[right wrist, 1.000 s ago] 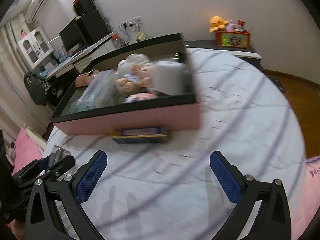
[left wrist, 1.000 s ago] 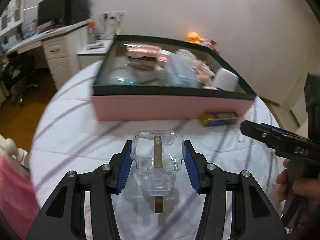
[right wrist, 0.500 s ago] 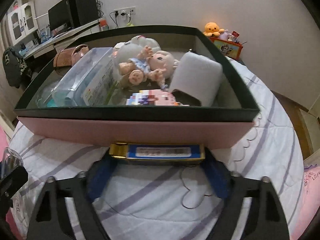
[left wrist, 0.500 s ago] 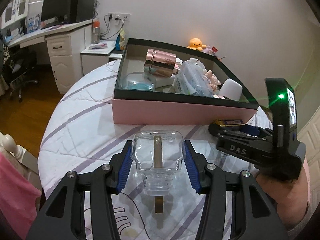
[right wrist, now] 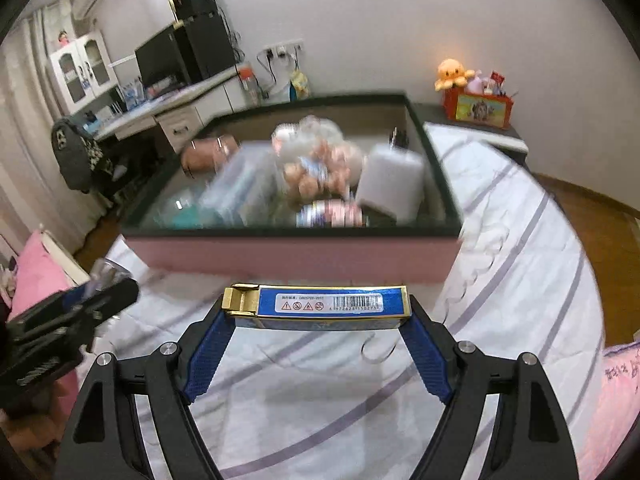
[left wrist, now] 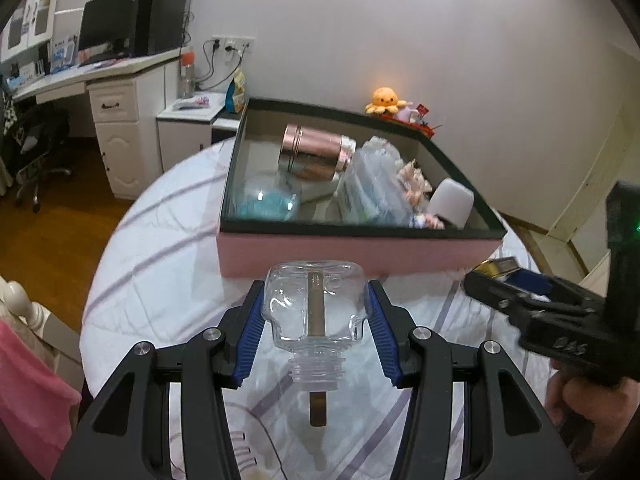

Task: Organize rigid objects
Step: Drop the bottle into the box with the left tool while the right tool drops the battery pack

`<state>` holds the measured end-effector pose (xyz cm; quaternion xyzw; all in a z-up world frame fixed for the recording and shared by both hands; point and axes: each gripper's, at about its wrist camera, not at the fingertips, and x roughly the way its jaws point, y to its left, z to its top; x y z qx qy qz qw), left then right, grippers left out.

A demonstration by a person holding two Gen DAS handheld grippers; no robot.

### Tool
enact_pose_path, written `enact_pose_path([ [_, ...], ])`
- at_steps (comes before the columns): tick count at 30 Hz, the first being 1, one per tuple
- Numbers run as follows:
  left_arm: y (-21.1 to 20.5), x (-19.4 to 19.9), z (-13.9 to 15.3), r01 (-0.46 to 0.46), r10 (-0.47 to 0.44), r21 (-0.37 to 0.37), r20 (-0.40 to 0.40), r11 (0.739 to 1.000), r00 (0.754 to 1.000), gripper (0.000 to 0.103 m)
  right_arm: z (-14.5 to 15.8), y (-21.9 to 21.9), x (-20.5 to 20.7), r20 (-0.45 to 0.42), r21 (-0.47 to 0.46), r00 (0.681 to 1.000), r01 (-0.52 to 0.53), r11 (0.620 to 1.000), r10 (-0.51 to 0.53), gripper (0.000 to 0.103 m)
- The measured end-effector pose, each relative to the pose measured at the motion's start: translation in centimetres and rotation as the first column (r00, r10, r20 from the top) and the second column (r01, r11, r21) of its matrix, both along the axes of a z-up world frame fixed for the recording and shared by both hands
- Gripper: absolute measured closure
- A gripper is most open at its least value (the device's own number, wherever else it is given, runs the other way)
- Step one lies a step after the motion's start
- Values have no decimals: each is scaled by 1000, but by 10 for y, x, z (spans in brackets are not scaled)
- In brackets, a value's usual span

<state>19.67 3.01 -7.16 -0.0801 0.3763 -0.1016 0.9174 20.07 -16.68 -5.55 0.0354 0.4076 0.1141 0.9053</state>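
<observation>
My left gripper (left wrist: pixel 315 316) is shut on a clear glass bottle (left wrist: pixel 314 308), held above the white striped cloth in front of the pink box (left wrist: pixel 360 254). My right gripper (right wrist: pixel 318 318) is shut on a flat blue and gold box (right wrist: pixel 320 307), lifted just in front of the pink box (right wrist: pixel 296 258); it also shows in the left wrist view (left wrist: pixel 502 270). The pink box holds a rose-gold tin (left wrist: pixel 314 152), a plastic-wrapped pack (left wrist: pixel 372 184), a doll (right wrist: pixel 320 164), a white pouch (right wrist: pixel 390 182) and a teal item (left wrist: pixel 264 202).
The box sits on a round table with a white striped cloth (right wrist: pixel 520 260). A desk with monitor (left wrist: pixel 108 32) stands at far left. An orange plush (left wrist: pixel 386 100) sits on a stand behind. A pink cushion (left wrist: pixel 28 396) lies at lower left.
My right gripper closed on the blue and gold box and lifted it off the cloth. My left gripper kept its hold on the glass bottle and shifted slightly.
</observation>
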Motion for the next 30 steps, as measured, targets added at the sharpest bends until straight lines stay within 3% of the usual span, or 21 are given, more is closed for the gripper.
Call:
enact_pose_path([
  [7, 1, 25, 36, 0, -1, 17, 91, 1000, 996, 53, 41, -1, 28, 89, 17, 996, -30, 999, 29, 21],
  [15, -3, 94, 65, -8, 3, 31, 148, 999, 989, 53, 69, 4, 86, 145, 38, 988, -62, 997, 56, 20],
  [21, -11, 147, 61, -11, 6, 42, 127, 999, 992, 53, 65, 7, 131, 125, 44, 990, -63, 997, 57, 20],
  [30, -20, 187, 44, 2, -8, 58, 91, 998, 996, 53, 39, 4, 170, 68, 53, 996, -55, 997, 52, 20],
])
